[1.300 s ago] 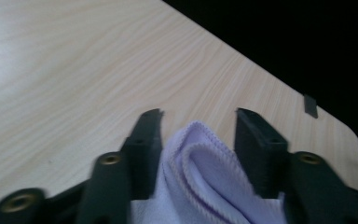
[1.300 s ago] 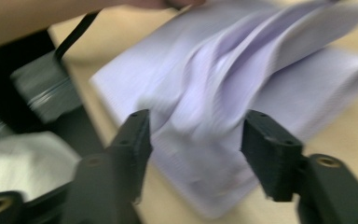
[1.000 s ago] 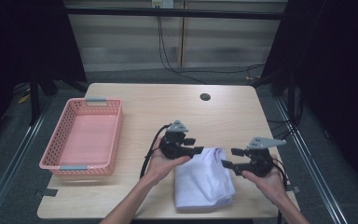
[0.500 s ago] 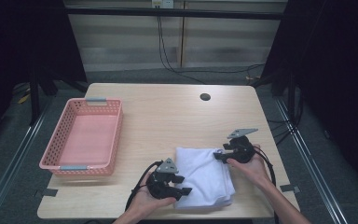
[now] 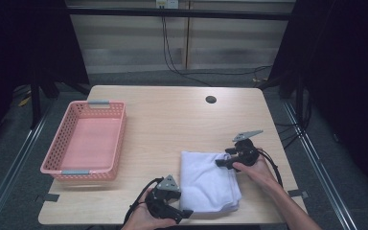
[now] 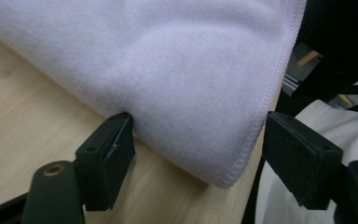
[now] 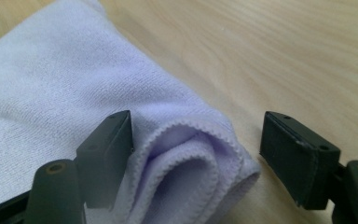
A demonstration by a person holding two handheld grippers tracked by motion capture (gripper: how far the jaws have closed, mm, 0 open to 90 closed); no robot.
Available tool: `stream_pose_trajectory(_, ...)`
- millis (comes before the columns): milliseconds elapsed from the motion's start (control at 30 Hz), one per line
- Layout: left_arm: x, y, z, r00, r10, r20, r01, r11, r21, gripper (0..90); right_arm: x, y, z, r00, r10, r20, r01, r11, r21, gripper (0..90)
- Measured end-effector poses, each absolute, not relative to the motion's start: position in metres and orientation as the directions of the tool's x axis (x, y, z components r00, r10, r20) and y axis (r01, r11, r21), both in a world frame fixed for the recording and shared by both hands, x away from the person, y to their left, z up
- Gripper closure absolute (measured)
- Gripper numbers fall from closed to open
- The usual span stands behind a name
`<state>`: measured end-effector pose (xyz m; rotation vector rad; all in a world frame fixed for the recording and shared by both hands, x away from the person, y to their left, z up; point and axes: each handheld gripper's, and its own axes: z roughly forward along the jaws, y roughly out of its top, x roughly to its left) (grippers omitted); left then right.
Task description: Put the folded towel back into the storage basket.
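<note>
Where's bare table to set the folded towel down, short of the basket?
Widest bare patch: between the pink basket and the white towel, running back to the round hole. Crowded: the near right corner, with the left gripper and right gripper open at opposite towel corners.

Person's forearms cut off at the bottom edge of the high view, left hand-held gripper (image 5: 184,214) hiding the near corner of the folded white towel (image 5: 206,179), towel running off the top edge in the left gripper view, small dark round spot (image 5: 211,99) on the bench (image 5: 172,124) too small to tell.
</note>
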<state>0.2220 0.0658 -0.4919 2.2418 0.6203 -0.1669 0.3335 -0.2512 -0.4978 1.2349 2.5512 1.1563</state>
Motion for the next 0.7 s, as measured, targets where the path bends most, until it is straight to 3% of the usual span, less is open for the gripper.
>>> stream_pose_trajectory(133, 0.222, 0.062, -0.494, 0.864, 0.392, -0.315, 0.497, -0.571, 0.654, 24.7, 0.334, -0.251, -0.5, -0.683, 0.683, 0.26, 0.643, 0.393, 0.657, 25.3)
stream_pose_trajectory(300, 0.214, 0.055, -0.493, 0.889, 0.386, -0.246, 0.446, -0.614, 0.651, 20.2, 0.328, -0.249, -0.499, -0.698, 0.666, 0.263, 0.64, 0.414, 0.647, 31.8)
stream_pose_trajectory(400, 0.212, 0.053, -0.491, 0.89, 0.42, -0.179, 0.427, -0.629, 0.649, 32.9, 0.327, -0.247, -0.497, -0.708, 0.657, 0.26, 0.636, 0.433, 0.638, 42.8)
stream_pose_trajectory(567, 0.213, 0.055, -0.49, 0.89, 0.43, -0.151, 0.418, -0.639, 0.646, 67.3, 0.325, -0.244, -0.496, -0.717, 0.634, 0.29, 0.643, 0.442, 0.625, 62.6)
stream_pose_trajectory(633, 0.216, 0.055, -0.489, 0.9, 0.41, -0.151, 0.406, -0.657, 0.635, 72.1, 0.326, -0.244, -0.496, -0.713, 0.631, 0.306, 0.651, 0.435, 0.621, 66.2)
stream_pose_trajectory(700, 0.22, 0.057, -0.49, 0.882, 0.42, -0.211, 0.45, -0.625, 0.638, 74.5, 0.326, -0.244, -0.495, -0.706, 0.63, 0.324, 0.663, 0.427, 0.615, 68.3)
